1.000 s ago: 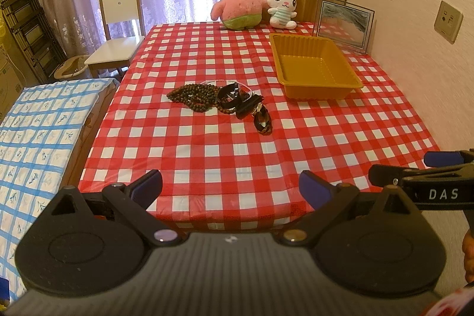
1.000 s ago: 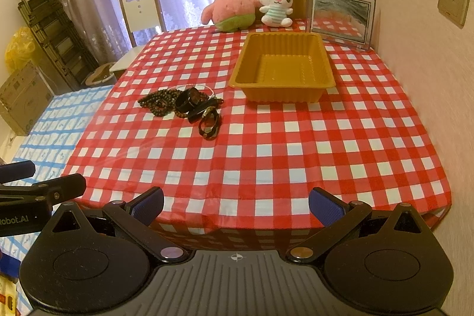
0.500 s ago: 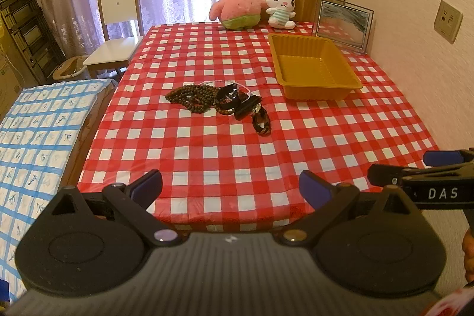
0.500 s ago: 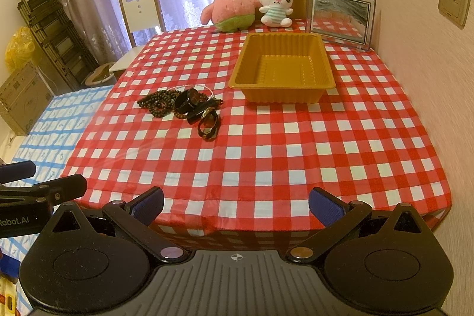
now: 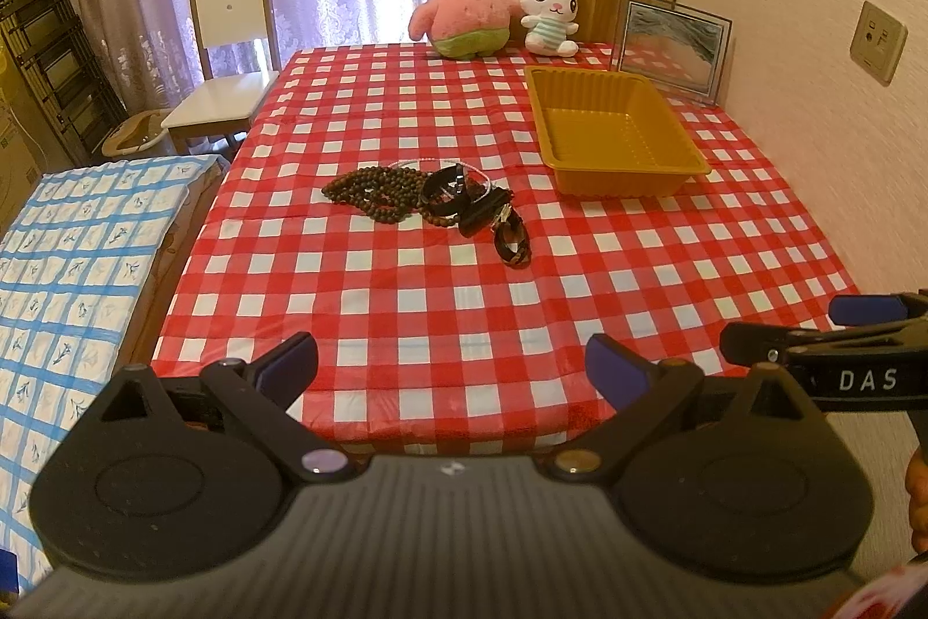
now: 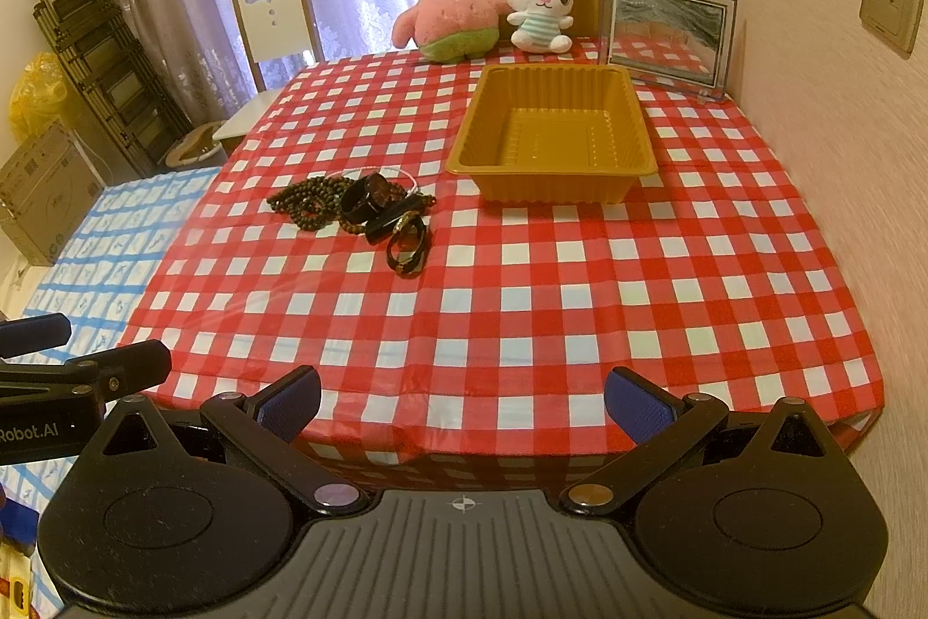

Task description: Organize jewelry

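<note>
A heap of jewelry lies mid-table on the red checked cloth: dark bead strands [image 5: 371, 191] [image 6: 310, 201], a black bangle [image 5: 443, 189] [image 6: 362, 200], a thin clear ring, and a brown braided bracelet [image 5: 513, 245] [image 6: 408, 245]. An empty orange tray [image 5: 615, 129] [image 6: 554, 129] sits to the right of the heap, farther back. My left gripper [image 5: 452, 369] hangs open over the near table edge, nothing between its blue pads. My right gripper [image 6: 463, 401] is open too, also at the near edge, well short of the jewelry.
A pink starfish plush [image 5: 461, 4], a white bunny plush [image 5: 548, 13] and a framed picture [image 5: 670, 47] stand along the far edge. A white chair [image 5: 223, 56] is at the far left, a blue checked mattress [image 5: 75, 259] left of the table, a wall close on the right.
Both views have shifted only slightly; the grippers stay open at the near table edge and the jewelry and tray have not moved.
</note>
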A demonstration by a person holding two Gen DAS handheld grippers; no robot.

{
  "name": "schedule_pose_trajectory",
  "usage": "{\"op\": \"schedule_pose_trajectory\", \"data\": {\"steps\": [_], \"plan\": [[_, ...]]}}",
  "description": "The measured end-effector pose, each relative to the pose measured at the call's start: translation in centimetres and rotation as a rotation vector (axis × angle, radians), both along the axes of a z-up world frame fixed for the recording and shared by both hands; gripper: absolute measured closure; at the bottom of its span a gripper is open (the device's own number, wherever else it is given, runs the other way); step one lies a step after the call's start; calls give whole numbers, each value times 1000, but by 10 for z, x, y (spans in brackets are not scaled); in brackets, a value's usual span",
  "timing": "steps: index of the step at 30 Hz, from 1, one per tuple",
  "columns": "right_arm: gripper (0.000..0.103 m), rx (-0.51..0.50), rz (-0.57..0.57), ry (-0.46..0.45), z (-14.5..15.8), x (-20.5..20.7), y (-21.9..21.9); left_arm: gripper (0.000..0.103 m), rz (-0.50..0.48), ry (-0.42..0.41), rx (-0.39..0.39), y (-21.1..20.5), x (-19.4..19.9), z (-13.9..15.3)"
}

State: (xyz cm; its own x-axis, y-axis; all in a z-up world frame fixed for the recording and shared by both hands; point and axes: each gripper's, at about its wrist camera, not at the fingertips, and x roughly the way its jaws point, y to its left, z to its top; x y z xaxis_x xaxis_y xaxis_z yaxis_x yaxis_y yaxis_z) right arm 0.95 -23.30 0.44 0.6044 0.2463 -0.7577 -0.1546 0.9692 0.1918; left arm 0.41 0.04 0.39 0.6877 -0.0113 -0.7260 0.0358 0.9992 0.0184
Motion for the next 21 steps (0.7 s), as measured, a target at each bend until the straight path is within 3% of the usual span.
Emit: {"op": "schedule_pose_trajectory", "data": {"steps": [21], "plan": [[0,-2,-3,-2,1,2,3,5,-2,-1,-1,-5,5,1]]}}
